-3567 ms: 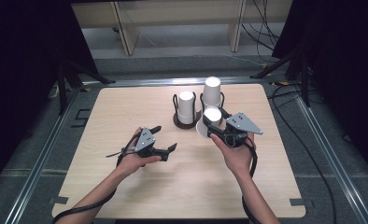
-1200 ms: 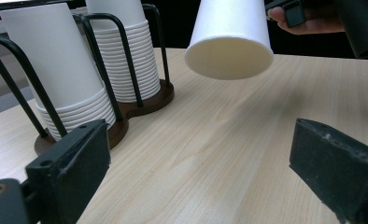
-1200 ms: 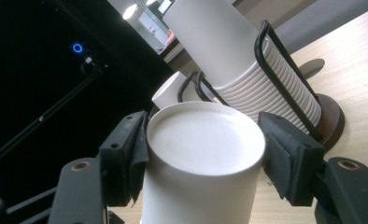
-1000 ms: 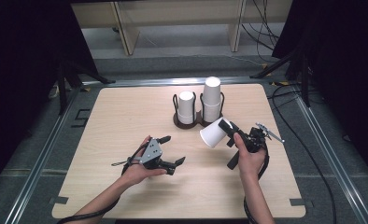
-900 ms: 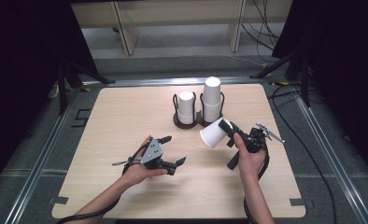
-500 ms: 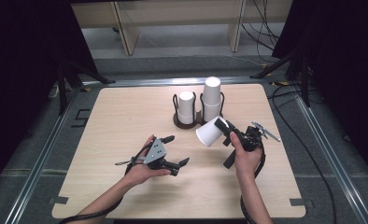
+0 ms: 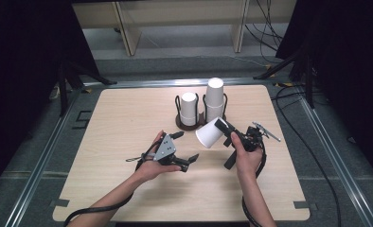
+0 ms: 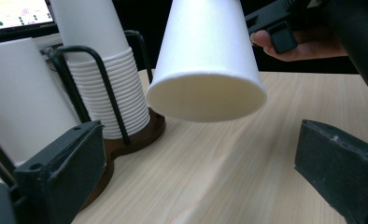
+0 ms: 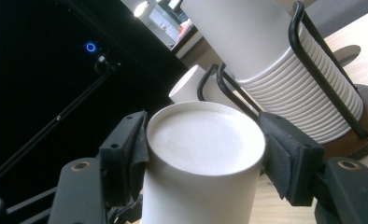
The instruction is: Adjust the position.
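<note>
My right gripper (image 7: 222, 127) is shut on a white paper cup (image 7: 209, 134) and holds it tilted above the table, mouth pointing toward my left hand. In the right gripper view both pads (image 9: 136, 148) press the cup (image 9: 201, 168) near its base. My left gripper (image 7: 185, 145) sits just left of the cup. Its jaws have just been opening and stand wide with nothing between them. In the left gripper view the cup's mouth (image 8: 205, 93) hangs ahead of the left gripper (image 8: 203, 177). Behind stands a wire cup holder (image 7: 182, 125) with two cup stacks (image 7: 214, 98).
The holder's dark round base (image 8: 140, 135) rests on the light wooden table (image 7: 128, 113) at the back centre. Cables (image 7: 270, 156) trail from both grippers. A metal frame (image 7: 326, 142) runs around the table, with cables on the floor at right.
My left gripper has moved right toward the cup and its jaws have spread wider. The right gripper, earlier at the holder, now holds the cup tilted and has edged left.
</note>
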Tool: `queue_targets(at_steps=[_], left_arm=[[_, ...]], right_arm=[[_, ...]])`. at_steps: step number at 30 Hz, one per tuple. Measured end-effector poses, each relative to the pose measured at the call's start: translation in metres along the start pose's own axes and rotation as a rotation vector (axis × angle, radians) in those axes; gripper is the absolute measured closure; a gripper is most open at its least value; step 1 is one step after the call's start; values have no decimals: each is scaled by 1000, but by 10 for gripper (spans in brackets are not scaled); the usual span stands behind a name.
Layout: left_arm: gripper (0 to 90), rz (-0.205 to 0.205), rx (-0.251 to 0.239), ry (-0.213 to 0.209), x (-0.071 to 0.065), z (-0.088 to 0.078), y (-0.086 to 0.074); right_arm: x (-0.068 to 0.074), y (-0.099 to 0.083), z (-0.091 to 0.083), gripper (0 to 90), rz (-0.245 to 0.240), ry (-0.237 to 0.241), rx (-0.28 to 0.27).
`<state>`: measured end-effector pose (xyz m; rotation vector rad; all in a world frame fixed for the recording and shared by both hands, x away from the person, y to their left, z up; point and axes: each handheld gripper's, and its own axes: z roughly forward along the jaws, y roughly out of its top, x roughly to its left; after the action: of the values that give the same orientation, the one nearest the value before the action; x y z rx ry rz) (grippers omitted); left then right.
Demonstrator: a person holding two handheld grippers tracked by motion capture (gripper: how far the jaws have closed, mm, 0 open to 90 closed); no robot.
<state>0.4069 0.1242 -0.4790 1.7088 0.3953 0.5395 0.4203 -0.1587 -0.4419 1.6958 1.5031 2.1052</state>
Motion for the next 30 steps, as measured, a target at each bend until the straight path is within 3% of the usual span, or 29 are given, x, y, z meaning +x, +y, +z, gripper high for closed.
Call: queue_targets(at_steps=[8,16,17,19,20,21,24,25,26,30], left_arm=[[17,11,-8,-19,-4,16,6],[19,-2,-12,-24,-4,25,8],[22,0,-10,-25,-3,26,9],[25,5,-11,-25,-3,28,9],[26,3,-7,-28,-3,29,9],[25,-5,-11,-27,-3,30,9],[31,-15,-18,-20,-2,31,10],[34,-17,-26,-18,-2,32,11],[36,-17,-30,-18,-2,32,11],[46,-15,-31,-11,-1,33,10]], right_arm=[[2,-3,-2,361,44,3,-2],[6,-4,3,361,41,11,11],[5,-4,4,361,18,13,6],[7,-4,5,361,21,21,12],[9,-5,6,361,47,34,15],[7,-5,7,361,16,18,12],[9,-5,8,361,17,19,10],[12,-6,8,361,64,25,17],[10,-5,8,361,26,31,14],[9,-7,9,361,29,38,14]])
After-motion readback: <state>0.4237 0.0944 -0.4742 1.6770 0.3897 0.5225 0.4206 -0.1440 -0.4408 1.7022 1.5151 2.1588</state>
